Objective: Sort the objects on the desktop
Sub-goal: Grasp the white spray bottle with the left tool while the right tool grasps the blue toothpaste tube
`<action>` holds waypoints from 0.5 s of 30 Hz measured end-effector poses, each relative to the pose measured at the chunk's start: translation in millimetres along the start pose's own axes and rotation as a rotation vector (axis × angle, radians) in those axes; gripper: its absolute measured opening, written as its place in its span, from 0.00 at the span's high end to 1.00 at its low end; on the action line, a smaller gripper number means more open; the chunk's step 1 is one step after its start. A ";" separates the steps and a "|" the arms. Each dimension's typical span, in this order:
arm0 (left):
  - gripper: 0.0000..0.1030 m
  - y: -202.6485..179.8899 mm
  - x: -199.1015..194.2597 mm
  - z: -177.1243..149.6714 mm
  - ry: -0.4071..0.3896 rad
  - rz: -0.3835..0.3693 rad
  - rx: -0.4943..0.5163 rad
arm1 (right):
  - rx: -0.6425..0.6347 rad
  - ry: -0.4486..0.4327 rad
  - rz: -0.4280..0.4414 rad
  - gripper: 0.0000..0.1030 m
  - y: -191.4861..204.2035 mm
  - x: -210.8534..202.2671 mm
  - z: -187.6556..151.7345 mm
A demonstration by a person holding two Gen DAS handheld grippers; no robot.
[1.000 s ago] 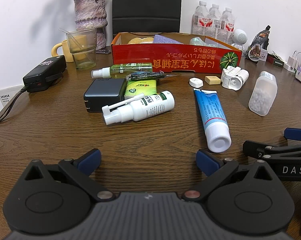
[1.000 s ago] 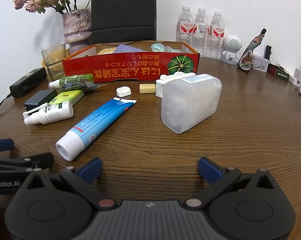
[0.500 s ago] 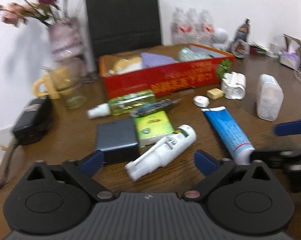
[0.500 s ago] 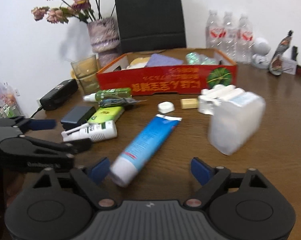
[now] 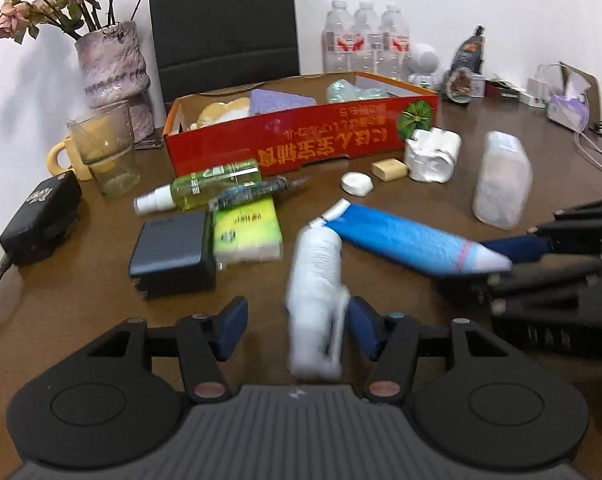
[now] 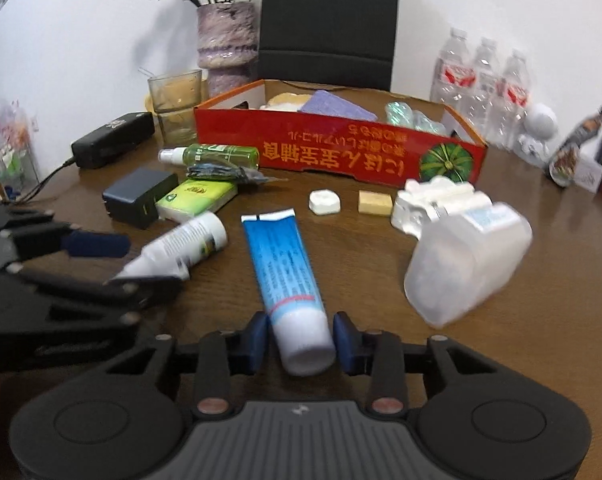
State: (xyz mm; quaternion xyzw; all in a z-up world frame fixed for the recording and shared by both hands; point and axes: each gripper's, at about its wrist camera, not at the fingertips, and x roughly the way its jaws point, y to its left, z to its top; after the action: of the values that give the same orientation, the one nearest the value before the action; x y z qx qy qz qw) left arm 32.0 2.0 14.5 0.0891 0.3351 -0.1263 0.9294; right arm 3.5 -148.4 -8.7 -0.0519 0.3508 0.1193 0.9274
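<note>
My left gripper (image 5: 295,326) is open around the nozzle end of a white spray bottle (image 5: 317,280), which lies against the right pad with a gap on the left. My right gripper (image 6: 301,342) stands around the white cap end of a blue tube (image 6: 285,264), both pads close beside it. The red cardboard box (image 5: 301,140) stands behind the objects and holds a purple cloth (image 5: 279,101). The spray bottle also shows in the right wrist view (image 6: 181,248).
Lying on the brown table: a green spray bottle (image 5: 205,188), a dark charger (image 5: 173,250), a green tissue pack (image 5: 247,232), a white cap (image 5: 356,183), a tan block (image 5: 389,169), a translucent container (image 5: 501,180). Behind are a glass (image 5: 105,148), a vase (image 5: 113,68) and water bottles (image 5: 365,44).
Both grippers moved forward onto their objects. The left now has the white spray bottle between its fingers, the right has the blue tube's cap end. Both pairs of jaws have narrowed.
</note>
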 end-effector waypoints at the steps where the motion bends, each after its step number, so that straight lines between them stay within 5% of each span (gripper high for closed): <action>1: 0.56 1.0 5.0 3.3 0.005 0.000 -0.023 | 0.009 -0.005 0.005 0.64 -1.4 3.3 1.9; 2: 0.68 1.8 7.2 5.7 0.009 -0.003 -0.040 | 0.021 -0.007 0.010 0.65 -2.9 5.1 3.1; 9: 0.72 -8.6 -37.8 -27.9 0.009 -0.041 -0.108 | 0.026 -0.003 -0.009 0.72 -3.8 -29.5 -25.5; 12: 0.69 -10.9 -56.2 -42.3 0.010 -0.075 -0.158 | 0.035 -0.002 -0.004 0.71 -7.0 -50.0 -43.0; 13: 0.60 -11.4 -56.7 -41.3 0.012 -0.089 -0.163 | 0.033 -0.003 -0.008 0.69 -7.1 -51.2 -43.9; 15: 0.53 -12.4 -50.9 -33.3 0.027 -0.100 -0.178 | 0.035 -0.006 -0.021 0.57 -7.1 -48.5 -42.0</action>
State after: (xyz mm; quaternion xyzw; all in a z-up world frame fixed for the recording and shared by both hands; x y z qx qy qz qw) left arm -29.6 7.5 21.1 -0.0087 0.3616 -0.1410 0.9216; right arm -56.6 -171.7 -7.9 -0.0391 0.3495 0.1034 0.9304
